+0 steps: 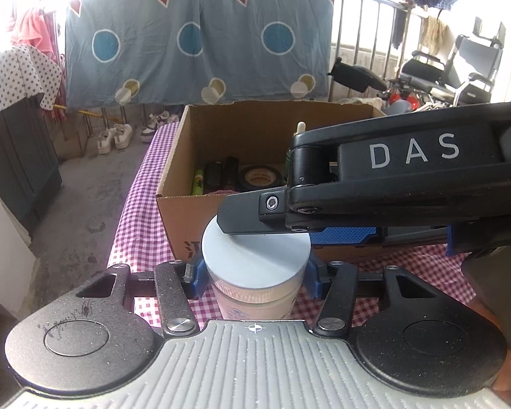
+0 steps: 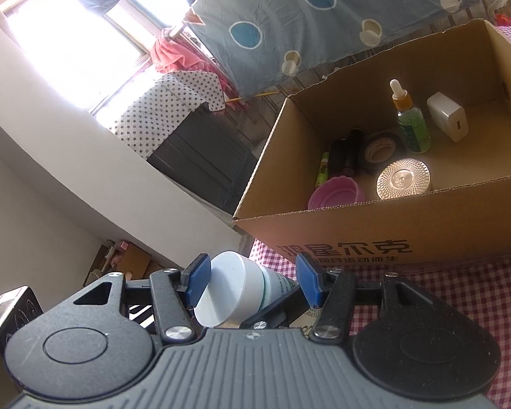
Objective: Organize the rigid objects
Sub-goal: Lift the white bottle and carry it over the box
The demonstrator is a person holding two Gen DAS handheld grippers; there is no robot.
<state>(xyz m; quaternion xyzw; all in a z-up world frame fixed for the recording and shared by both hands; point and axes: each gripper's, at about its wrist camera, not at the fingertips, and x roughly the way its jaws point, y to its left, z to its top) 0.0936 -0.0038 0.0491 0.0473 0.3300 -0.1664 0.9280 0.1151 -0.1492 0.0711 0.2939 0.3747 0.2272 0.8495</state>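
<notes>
White-lidded plastic jar (image 1: 255,266), stiff, light and likely slick-walled, sits clamped between both grippers' blue fingers (image 1: 194,277) over the checked surface (image 1: 136,211) beside the cardboard box (image 2: 357,238), left gripper (image 1: 255,277) on its body, right gripper (image 2: 252,281) across its lid.

white-lidded jar (image 2: 231,289) caught in the right gripper (image 2: 252,281)
left blue pad touches its lid; cardboard box (image 2: 357,238) just behind; dropper bottle (image 2: 410,122) upright inside
</notes>
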